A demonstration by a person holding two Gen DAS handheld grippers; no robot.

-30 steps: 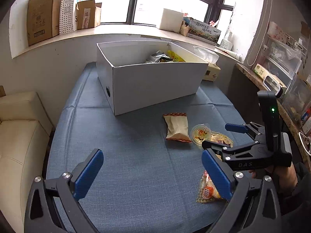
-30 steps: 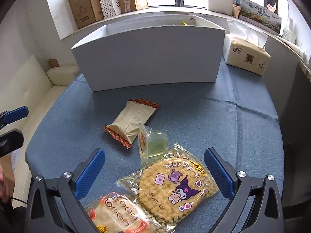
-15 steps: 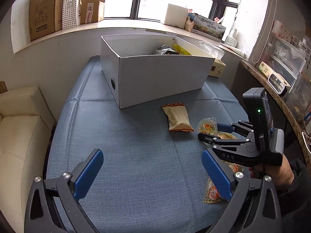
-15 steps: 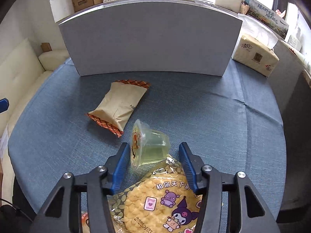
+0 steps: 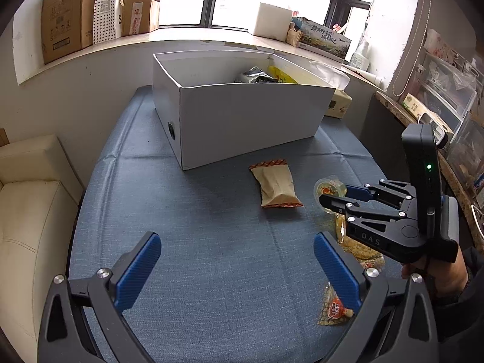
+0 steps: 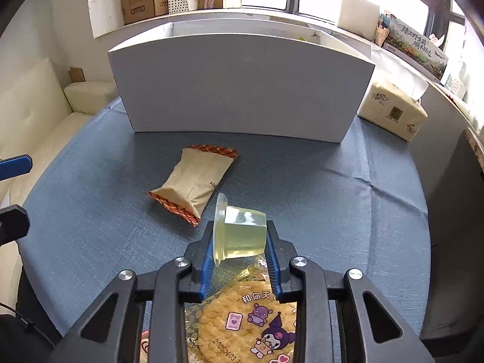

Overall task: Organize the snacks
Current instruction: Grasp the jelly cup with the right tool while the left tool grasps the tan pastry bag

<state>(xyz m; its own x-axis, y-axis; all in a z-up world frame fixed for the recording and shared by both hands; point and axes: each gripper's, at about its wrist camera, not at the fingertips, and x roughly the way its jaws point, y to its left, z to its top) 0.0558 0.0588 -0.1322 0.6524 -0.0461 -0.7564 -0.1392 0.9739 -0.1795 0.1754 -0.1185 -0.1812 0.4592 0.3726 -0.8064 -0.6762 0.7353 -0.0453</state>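
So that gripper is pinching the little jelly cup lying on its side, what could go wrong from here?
The right gripper is closing on the jelly cup, pads on its soft sides. Squeezed harder, the thin plastic might buckle or the sealed lid pop. The cup lies tipped, so it could also twist or slip out on the lift toward the white box. Its edge overlaps the cartoon cracker pack, which might get dragged along.
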